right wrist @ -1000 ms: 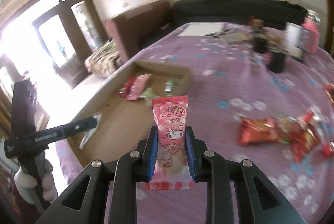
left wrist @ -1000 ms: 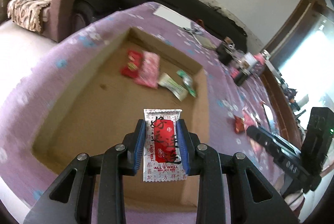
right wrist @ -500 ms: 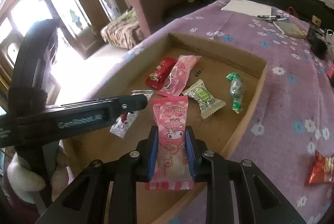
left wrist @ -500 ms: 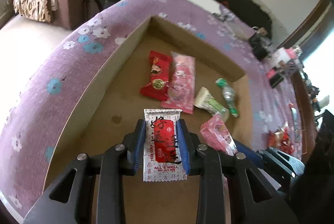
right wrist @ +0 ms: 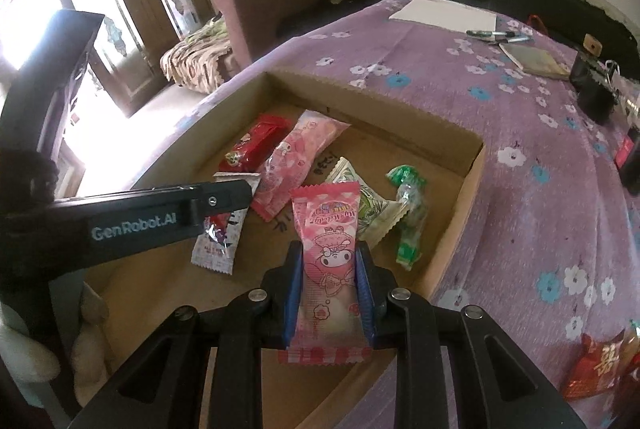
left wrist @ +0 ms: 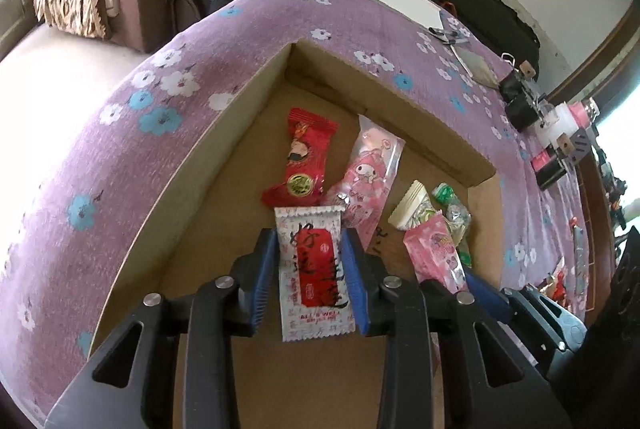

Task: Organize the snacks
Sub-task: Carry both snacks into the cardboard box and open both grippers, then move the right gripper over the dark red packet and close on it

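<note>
Left wrist view: the left gripper [left wrist: 308,269] is closed on a white sachet [left wrist: 314,275] with a red panel, black brush characters and the line "ALL'S WELL" near its lower edge. It hangs over the floor of a shallow cardboard tray [left wrist: 240,117]. Just ahead of the fingertips lies a red packet [left wrist: 302,159] with a gold seal, and ahead to the right a pink cartoon-rabbit pouch [left wrist: 366,175]. Further right are a cream wafer pack [left wrist: 414,207] and a green twist candy [left wrist: 450,201].

Right wrist view: the right gripper [right wrist: 328,285] pinches a pink packet [right wrist: 327,269] printed with a bow-wearing rabbit; its top lettering is too small to read. It is held above the tray's near part. To the left, the other tool's finger reads "GenRobot.AI". Far right, red wrappers [right wrist: 600,365] lie on the purple floral cloth [right wrist: 540,165].
</note>
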Demonstrator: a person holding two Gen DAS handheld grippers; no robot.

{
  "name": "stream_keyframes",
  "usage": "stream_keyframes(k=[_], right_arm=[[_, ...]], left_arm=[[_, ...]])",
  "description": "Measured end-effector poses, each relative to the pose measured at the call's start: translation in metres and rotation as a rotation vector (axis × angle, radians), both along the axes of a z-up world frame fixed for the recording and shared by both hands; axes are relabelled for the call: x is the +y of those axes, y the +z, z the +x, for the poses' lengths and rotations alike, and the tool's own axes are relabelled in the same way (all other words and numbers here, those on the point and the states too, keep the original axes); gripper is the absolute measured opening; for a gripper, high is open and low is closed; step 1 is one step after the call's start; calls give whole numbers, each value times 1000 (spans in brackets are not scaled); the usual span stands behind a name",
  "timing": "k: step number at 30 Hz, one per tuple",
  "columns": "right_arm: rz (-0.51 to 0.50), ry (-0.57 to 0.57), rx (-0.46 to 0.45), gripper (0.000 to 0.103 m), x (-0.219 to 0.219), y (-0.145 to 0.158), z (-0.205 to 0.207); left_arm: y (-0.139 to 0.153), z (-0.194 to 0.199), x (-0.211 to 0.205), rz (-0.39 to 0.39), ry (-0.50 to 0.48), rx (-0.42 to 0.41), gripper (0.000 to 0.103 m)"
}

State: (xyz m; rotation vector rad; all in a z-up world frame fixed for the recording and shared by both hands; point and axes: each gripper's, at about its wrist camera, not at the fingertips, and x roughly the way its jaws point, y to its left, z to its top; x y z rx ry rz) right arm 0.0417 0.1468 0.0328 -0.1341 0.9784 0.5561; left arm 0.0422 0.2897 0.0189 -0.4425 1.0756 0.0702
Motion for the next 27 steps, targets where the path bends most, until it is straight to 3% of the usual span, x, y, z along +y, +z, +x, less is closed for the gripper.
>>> stream_keyframes(k=[3,6,9,11,13,21,27], right_arm=[[-1,23,-22,29,3,2,-7],[-5,35,-60,41,3,8,-16],[6,31,-115,43,-3,22,-28],[25,17,-145,44,-14,35,-38],[44,-1,-170,52,-26,44,-47],[94,-152,-206,55,-119,61,-80],[71,-389,-199,56,-232,59,-90]], left_arm=[[4,-10,8,-52,23,-8,31],[15,-24,12,-68,47,-36,32],[29,-42,14,-88,73,-78,50],[38,-55,12,-96,79,-114,52],[48,-69,7,-107,73,-147,52],[72,-108,-45,-135,-34,-224,63],[74,-123,-81,-159,-120,-236,63]])
